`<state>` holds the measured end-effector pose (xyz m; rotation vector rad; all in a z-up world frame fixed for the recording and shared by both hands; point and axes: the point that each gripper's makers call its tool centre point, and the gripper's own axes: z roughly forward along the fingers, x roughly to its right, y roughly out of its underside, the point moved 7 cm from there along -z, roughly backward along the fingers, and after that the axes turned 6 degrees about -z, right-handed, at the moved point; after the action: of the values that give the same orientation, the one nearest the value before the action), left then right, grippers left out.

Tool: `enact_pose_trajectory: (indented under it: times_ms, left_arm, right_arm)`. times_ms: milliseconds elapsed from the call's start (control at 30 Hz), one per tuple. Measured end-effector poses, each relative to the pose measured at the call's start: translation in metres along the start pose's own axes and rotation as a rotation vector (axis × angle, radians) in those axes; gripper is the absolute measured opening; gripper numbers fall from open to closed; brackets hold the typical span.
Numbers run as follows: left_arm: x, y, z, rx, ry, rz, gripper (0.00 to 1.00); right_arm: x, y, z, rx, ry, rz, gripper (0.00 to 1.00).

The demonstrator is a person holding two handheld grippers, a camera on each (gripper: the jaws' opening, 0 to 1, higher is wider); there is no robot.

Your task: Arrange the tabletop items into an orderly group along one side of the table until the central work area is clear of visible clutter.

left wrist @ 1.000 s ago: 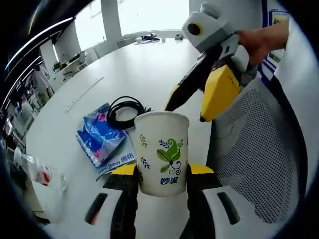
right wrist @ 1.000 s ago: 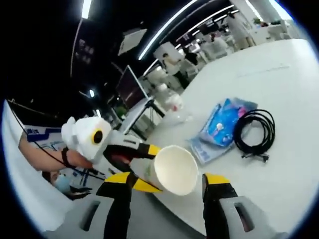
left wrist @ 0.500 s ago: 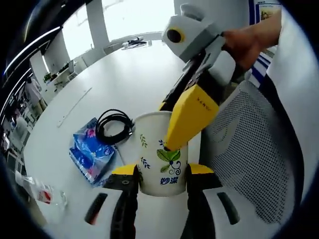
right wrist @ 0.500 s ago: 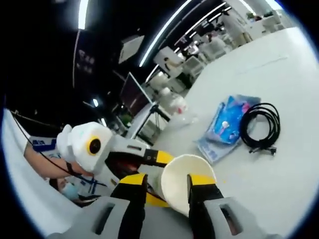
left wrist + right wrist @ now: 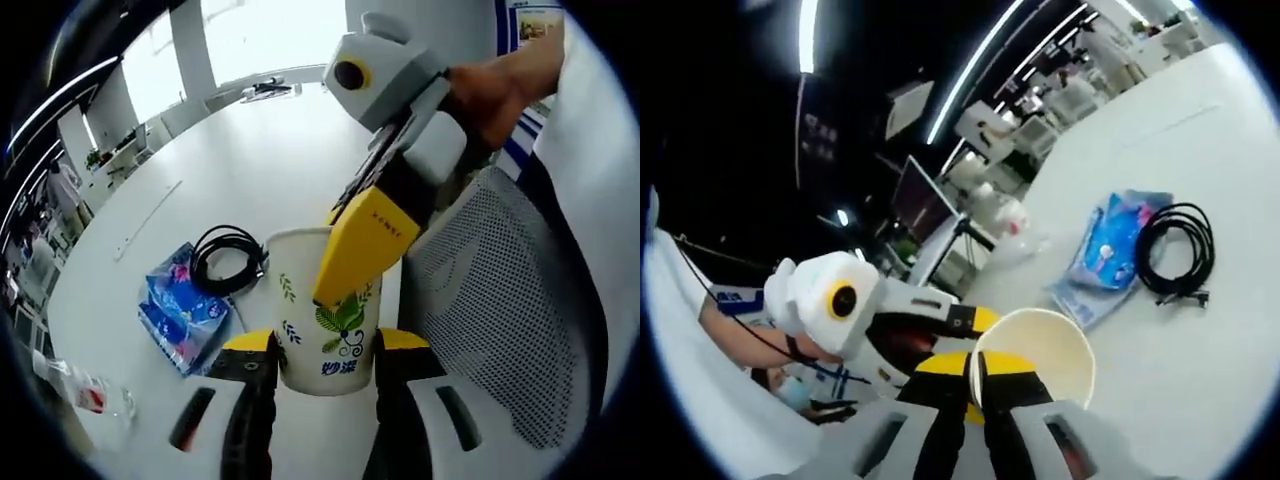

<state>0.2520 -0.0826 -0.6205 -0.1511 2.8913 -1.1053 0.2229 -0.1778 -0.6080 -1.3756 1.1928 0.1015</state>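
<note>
A white paper cup (image 5: 300, 300) with a green leaf print stands upright between the jaws of my left gripper (image 5: 325, 345), which is shut on its lower body. My right gripper (image 5: 338, 280) reaches down from the upper right, one yellow jaw outside the cup wall and the other inside. In the right gripper view I look into the cup's open mouth (image 5: 1040, 345), and my right gripper (image 5: 978, 372) is shut on the near rim. The left gripper (image 5: 965, 335) comes in from the left beneath the cup. A hand holds the right gripper.
On the white table (image 5: 260, 150) lie a blue tissue pack (image 5: 185, 310) and a coiled black cable (image 5: 225, 258), also seen as pack (image 5: 1108, 255) and cable (image 5: 1180, 250). A clear plastic bottle (image 5: 75, 380) lies at the left edge. A grey mesh chair (image 5: 500, 300) stands to the right.
My right gripper, open and apart from the cup a second ago, has come down onto the rim and shut on it. The left gripper has kept hold of the cup.
</note>
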Motion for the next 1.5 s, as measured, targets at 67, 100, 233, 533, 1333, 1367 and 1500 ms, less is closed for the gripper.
enact_pose_trajectory:
  times_ms: [67, 100, 233, 533, 1333, 1367, 1500]
  left_arm:
    - [0.0, 0.001, 0.0, 0.005, -0.003, -0.009, 0.37]
    - [0.0, 0.001, 0.0, 0.008, -0.005, -0.015, 0.37]
    - [-0.001, 0.001, 0.0, 0.016, -0.011, -0.032, 0.38]
    - [-0.006, 0.001, -0.001, 0.028, -0.031, -0.056, 0.38]
    - [-0.046, 0.05, -0.04, 0.184, -0.251, -0.479, 0.31]
    - [-0.048, 0.052, -0.042, 0.187, -0.262, -0.49, 0.31]
    - [-0.056, 0.061, -0.049, 0.205, -0.299, -0.537, 0.32]
  right_arm:
    - [0.0, 0.0, 0.0, 0.001, 0.002, 0.003, 0.0]
    - [0.001, 0.0, 0.0, 0.002, 0.002, 0.005, 0.0]
    - [0.002, -0.001, 0.0, 0.01, 0.009, 0.019, 0.0]
    - [0.005, -0.005, 0.001, 0.025, 0.018, 0.033, 0.0]
    - [0.04, -0.008, -0.028, 0.004, 0.156, 0.04, 0.0]
    - [0.041, -0.007, -0.03, 0.005, 0.16, 0.043, 0.0]
    - [0.048, -0.007, -0.036, 0.009, 0.178, 0.057, 0.0]
